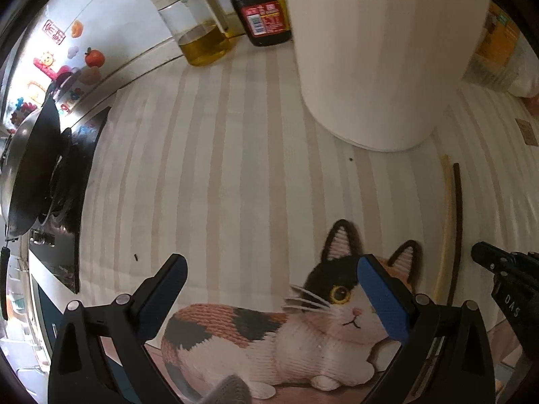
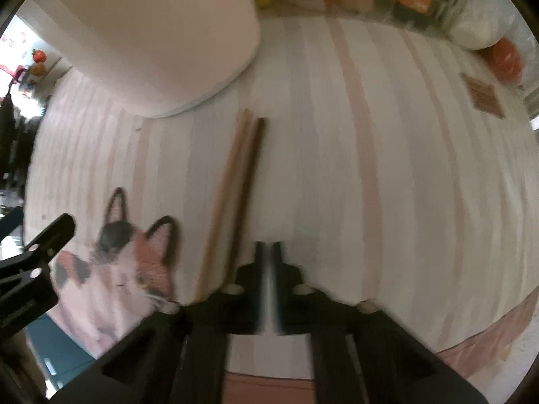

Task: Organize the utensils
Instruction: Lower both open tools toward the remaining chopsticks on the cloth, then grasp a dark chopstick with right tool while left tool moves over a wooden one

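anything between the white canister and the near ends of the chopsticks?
Nothing: bare striped cloth separates the white canister from the chopsticks, clearest in the right wrist view.

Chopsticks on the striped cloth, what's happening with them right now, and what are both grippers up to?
Nothing is held yet. The two chopsticks, one light and one dark, lie side by side on the striped tablecloth, near the large white container. The right gripper is shut and empty, just right of their near ends. The left gripper hangs open over the cat-print mat, gripping nothing.
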The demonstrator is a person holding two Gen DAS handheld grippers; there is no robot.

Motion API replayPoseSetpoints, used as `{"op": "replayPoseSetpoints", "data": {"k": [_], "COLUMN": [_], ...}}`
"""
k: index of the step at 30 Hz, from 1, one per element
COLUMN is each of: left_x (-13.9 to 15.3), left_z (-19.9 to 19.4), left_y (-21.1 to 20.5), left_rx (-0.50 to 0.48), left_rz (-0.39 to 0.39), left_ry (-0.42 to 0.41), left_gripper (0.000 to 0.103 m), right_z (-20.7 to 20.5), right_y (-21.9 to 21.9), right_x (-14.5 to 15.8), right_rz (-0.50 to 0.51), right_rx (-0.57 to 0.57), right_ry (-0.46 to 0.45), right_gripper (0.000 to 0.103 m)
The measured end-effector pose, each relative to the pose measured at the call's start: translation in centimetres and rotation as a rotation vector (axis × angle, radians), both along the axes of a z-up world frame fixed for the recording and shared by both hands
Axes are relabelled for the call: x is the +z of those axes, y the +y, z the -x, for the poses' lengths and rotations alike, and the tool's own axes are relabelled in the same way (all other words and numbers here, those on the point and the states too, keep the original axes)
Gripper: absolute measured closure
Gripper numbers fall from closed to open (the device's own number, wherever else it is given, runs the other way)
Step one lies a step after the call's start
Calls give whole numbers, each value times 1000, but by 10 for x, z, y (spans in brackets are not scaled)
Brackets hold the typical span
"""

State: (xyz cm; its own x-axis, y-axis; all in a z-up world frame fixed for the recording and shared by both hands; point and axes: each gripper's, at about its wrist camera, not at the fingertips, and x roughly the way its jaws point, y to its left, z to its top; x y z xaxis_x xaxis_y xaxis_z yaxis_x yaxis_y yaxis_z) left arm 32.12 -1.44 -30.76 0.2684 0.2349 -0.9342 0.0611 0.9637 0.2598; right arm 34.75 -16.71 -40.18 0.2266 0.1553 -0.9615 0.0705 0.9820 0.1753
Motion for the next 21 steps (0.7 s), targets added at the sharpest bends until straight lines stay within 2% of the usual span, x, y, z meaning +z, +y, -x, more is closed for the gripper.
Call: {"op": "replayPoseSetpoints", "data": {"k": [3, 6, 9, 14, 21], "left_x": [-1, -3, -6, -12, -16], "left_z": [0, 1, 2, 4, 8], "left_y": [-9, -19, -23, -18, 3], "left_rx": [-16, -33, -39, -36, 13], "left_rz": [11, 11, 2, -66, -96], "left_ry": [3, 7, 16, 14, 25], "left_gripper": [0, 0, 0, 0, 0], "right_z": [9, 16, 18, 8, -8], "right_y": [-20, -44, -50, -29, 12], "right_x": [-1, -2, 3, 9, -2], "right_rz": [20, -66, -140, -168, -84], "right_rx": [-16, -68, -64, -22, 26], "right_ry": [10, 24, 4, -29, -7], "right_gripper": [103, 103, 102, 97, 96]}}
